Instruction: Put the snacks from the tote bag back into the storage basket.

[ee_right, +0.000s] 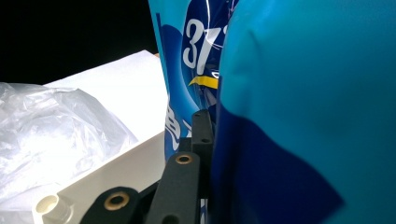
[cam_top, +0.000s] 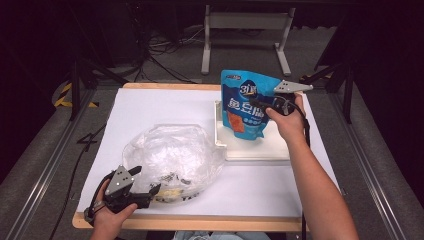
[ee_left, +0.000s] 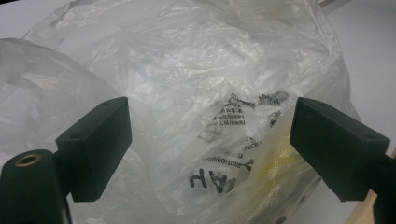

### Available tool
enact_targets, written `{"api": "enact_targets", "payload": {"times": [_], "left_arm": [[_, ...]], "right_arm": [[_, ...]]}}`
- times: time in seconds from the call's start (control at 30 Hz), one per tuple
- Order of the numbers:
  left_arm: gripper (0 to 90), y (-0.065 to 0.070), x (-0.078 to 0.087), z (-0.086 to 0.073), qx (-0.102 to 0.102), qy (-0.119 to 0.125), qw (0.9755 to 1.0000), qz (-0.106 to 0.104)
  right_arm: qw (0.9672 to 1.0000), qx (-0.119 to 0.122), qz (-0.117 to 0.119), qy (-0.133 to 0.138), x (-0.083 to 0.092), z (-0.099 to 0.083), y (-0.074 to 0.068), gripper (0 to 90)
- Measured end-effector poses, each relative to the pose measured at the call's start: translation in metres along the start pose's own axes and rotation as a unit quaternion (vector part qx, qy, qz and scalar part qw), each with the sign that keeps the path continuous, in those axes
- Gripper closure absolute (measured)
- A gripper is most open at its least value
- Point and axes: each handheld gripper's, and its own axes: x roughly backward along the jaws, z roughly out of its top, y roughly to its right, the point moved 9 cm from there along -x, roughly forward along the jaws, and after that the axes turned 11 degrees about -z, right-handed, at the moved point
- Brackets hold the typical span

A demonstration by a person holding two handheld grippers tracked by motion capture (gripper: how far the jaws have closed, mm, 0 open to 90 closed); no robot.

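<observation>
A blue snack bag with white lettering hangs upright over a white tray at the table's right. My right gripper is shut on the bag's right edge. In the right gripper view the blue bag covers one jaw, and the other jaw lies flat against the foil. A crumpled clear plastic bag with black print lies left of the tray. My left gripper is open at that bag's near edge. In the left gripper view its jaws stand wide apart, with the plastic bag bulging in front of them.
A white sheet covers the wooden table, whose front edge runs just behind my left hand. The tray's wall stands between the snack bag and the plastic bag. A metal stand and cables lie on the floor beyond.
</observation>
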Motion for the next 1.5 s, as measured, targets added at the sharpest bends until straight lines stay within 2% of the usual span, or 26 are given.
{"api": "enact_targets", "payload": {"times": [0.07,0.2,0.4,0.5,0.63,0.7,0.87,1.13,1.5], "left_arm": [[13.8,0.001,0.0,0.0,0.001,0.001,1.0,0.0],[13.8,0.0,0.0,0.0,0.0,0.0,1.0,0.001],[13.8,0.0,0.0,-0.001,0.004,0.0,1.0,-0.001],[13.8,0.0,0.0,0.0,0.002,0.0,1.0,0.0],[13.8,0.0,0.0,0.0,0.0,0.0,1.0,0.0],[13.8,0.001,-0.001,0.0,0.003,-0.001,1.0,-0.001],[13.7,0.001,-0.001,0.0,0.001,-0.002,1.0,-0.002],[13.7,0.001,-0.002,-0.001,0.003,-0.004,1.0,-0.003],[13.7,0.0,-0.003,0.0,-0.001,-0.005,1.0,-0.002]], "right_arm": [[0.9999,0.005,-0.007,-0.006,0.0,-0.003,0.002,81.6],[0.9999,-0.002,-0.013,-0.003,0.001,-0.003,0.004,77.8],[0.9995,0.016,-0.028,0.004,0.001,0.001,0.003,63.6],[0.9994,0.015,-0.031,0.004,0.002,0.002,0.003,58.8],[0.9994,0.007,-0.032,0.008,0.002,0.002,0.004,48.6],[0.9995,-0.001,-0.029,0.013,0.002,0.004,0.003,40.5],[0.9996,-0.015,-0.022,0.012,0.004,0.004,0.001,32.0],[0.9992,-0.015,-0.035,0.014,0.015,0.006,0.004,27.8],[0.9985,-0.003,-0.048,0.028,0.041,0.012,0.006,26.2]]}}
